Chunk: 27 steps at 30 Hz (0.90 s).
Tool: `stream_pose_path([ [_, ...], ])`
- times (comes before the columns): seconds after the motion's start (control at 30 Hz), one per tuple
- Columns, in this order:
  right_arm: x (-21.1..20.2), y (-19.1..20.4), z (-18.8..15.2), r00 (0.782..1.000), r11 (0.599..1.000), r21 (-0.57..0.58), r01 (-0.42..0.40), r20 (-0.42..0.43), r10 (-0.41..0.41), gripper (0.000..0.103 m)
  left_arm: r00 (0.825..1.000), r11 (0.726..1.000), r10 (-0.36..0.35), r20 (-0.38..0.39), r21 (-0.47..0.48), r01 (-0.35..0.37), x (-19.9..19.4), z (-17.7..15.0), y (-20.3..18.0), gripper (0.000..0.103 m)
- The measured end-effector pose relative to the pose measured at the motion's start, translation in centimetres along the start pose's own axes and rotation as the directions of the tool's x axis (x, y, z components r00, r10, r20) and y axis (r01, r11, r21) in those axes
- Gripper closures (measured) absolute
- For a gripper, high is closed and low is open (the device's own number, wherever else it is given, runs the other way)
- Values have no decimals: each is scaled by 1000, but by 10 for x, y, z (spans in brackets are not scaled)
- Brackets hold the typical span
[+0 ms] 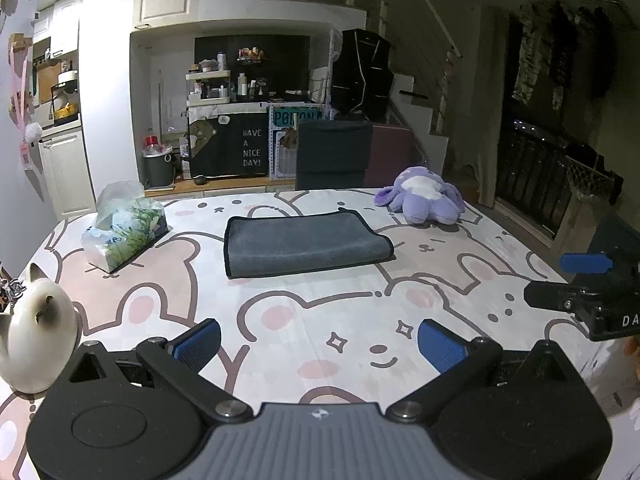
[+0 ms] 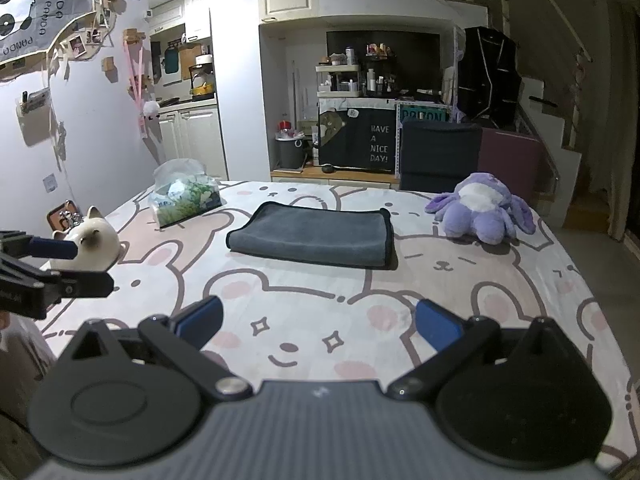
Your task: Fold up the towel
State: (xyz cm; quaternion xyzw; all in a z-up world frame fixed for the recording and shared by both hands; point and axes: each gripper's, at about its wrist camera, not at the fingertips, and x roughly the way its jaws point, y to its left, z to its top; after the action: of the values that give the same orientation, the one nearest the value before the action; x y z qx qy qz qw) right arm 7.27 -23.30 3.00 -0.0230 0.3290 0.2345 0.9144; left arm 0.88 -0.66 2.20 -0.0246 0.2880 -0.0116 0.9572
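A dark grey towel (image 1: pixel 304 242) with black edging lies folded flat in the middle of the table, also in the right wrist view (image 2: pixel 316 236). My left gripper (image 1: pixel 318 344) is open and empty above the table's near part, well short of the towel. My right gripper (image 2: pixel 318 324) is open and empty, also near the front edge. The right gripper shows at the right edge of the left wrist view (image 1: pixel 584 280), and the left gripper shows at the left edge of the right wrist view (image 2: pixel 52 264).
The table wears a pink-and-white bear-print cloth (image 1: pixel 320 304). A tissue pack (image 1: pixel 124 232) lies at the back left, a purple plush toy (image 1: pixel 424 196) at the back right, a ceramic cat figure (image 1: pixel 36 332) at the left edge. A dark chair (image 1: pixel 334 152) stands behind the table.
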Motion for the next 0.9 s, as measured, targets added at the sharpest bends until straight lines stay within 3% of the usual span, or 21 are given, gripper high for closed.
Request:
stream_pose_path([
  [0.9,1,0,-4,1000,1000,-2,-11,-6,11,0,1000,1000,-5,-4,3,5,0,-2,0,0],
])
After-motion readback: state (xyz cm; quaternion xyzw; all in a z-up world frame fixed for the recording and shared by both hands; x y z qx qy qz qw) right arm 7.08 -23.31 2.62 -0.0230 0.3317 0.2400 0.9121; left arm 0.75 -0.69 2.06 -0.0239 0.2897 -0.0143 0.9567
